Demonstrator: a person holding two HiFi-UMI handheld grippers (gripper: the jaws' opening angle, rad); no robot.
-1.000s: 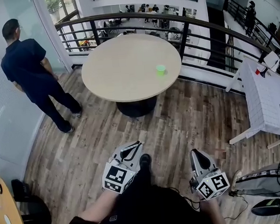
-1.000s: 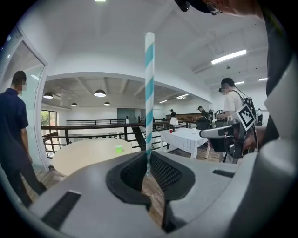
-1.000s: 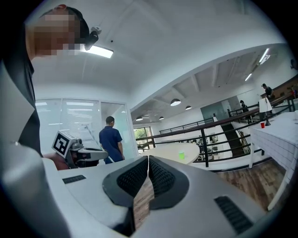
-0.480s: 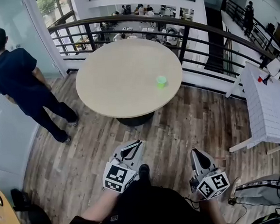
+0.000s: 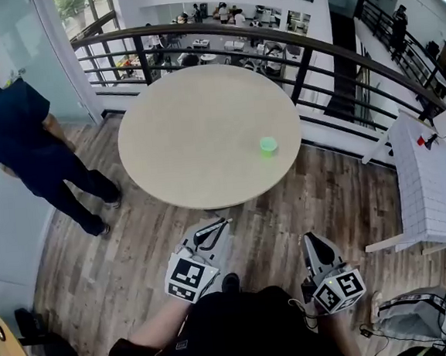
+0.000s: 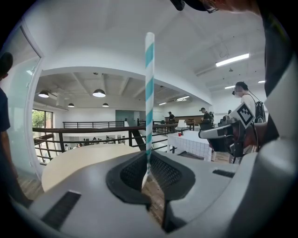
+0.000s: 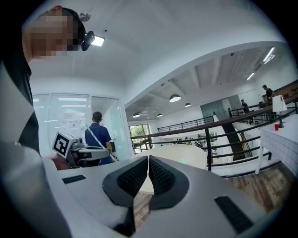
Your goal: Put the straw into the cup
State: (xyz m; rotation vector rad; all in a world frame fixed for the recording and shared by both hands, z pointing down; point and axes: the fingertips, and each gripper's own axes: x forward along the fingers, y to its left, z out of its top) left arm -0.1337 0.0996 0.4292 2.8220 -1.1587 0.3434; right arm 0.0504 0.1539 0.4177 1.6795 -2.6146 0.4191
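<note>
Looking down in the head view, I see the green cup point(image 5: 268, 145) on the right side of the round table point(image 5: 196, 137), with plank floor point(image 5: 121, 260) around it and a railing point(image 5: 329, 55) beyond. Left gripper view: my left gripper point(image 6: 148, 173) clamps the striped straw point(image 6: 149, 93) upright. Right gripper view: my right gripper point(image 7: 148, 163) has its jaws together, empty.

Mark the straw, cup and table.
straw point(image 6: 149, 93), left gripper view, middle of its striped shaft
cup point(image 5: 268, 145), head view, its green body
table point(image 5: 196, 137), head view, bare top left of the cup

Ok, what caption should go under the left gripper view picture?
Left hand-held gripper pinching a teal-and-white striped straw upright, round table ahead.
</note>
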